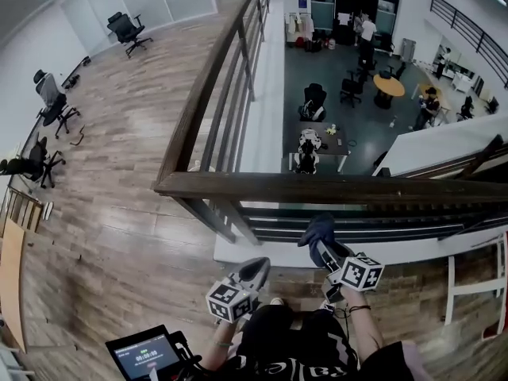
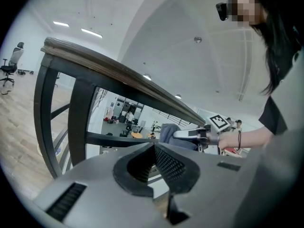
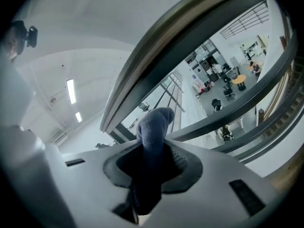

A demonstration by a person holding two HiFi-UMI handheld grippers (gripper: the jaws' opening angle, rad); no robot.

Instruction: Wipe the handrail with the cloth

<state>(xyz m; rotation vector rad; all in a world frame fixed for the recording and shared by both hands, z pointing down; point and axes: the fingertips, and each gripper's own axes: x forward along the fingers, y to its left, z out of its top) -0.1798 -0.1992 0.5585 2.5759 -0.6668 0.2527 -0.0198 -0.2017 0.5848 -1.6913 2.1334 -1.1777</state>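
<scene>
The dark wooden handrail point(image 1: 333, 186) crosses the head view and meets a second rail point(image 1: 214, 70) that runs away at a corner on the left. Just below the near rail my right gripper point(image 1: 324, 248) is shut on a folded dark blue cloth point(image 1: 317, 230); the cloth point(image 3: 154, 127) sticks up from between the jaws, under the rail point(image 3: 180, 46). My left gripper point(image 1: 255, 272) is lower and to the left, shut with nothing in it, jaws meeting point(image 2: 155, 148). In the left gripper view the rail point(image 2: 118, 72) rises above, and the cloth point(image 2: 172, 136) shows beyond.
Dark balusters point(image 1: 230, 117) stand under the rails. Beyond them is a drop to a lower floor with desks and chairs point(image 1: 313, 101). Office chairs point(image 1: 127, 30) stand on the wood floor at the left. A tablet screen point(image 1: 147, 355) sits at my lower left.
</scene>
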